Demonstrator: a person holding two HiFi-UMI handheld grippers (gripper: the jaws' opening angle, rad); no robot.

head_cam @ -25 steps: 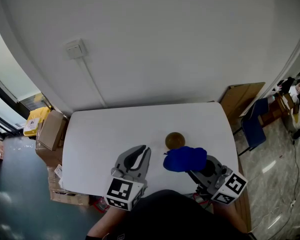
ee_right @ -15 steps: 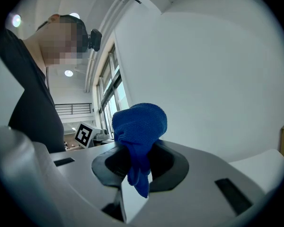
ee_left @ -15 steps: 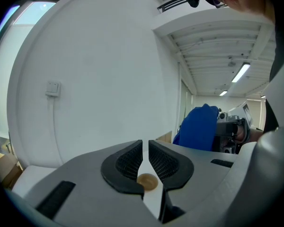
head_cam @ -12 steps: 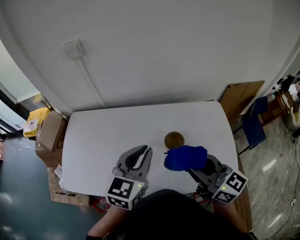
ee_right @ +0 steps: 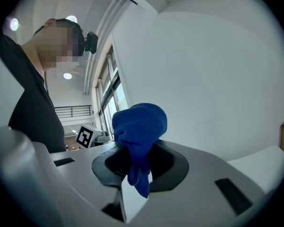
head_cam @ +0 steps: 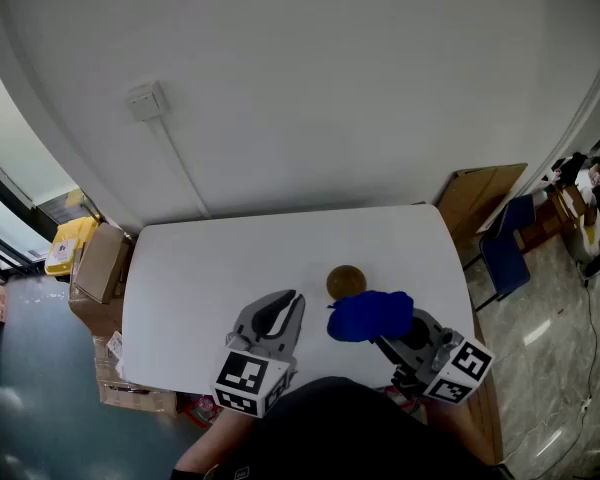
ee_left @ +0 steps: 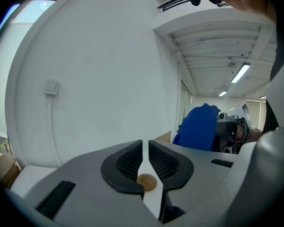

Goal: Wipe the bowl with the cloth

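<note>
Nothing is changing from 1 second ago: both grippers are holding their places beside the bowl (head_cam: 346, 281), which is sitting on the white table (head_cam: 210, 268). The right gripper (ee_right: 142, 150) is clamping the bunched blue cloth (head_cam: 370, 316) just nearer the person than the bowl; contact is unclear. The left gripper (head_cam: 292, 300) is waiting left of the bowl, its 2 jaws nearly together, gripping nothing. Wiping is probably still waiting to begin.

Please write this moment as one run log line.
left gripper: slightly open, empty | right gripper: holds cloth | bowl: on table, untouched
</note>
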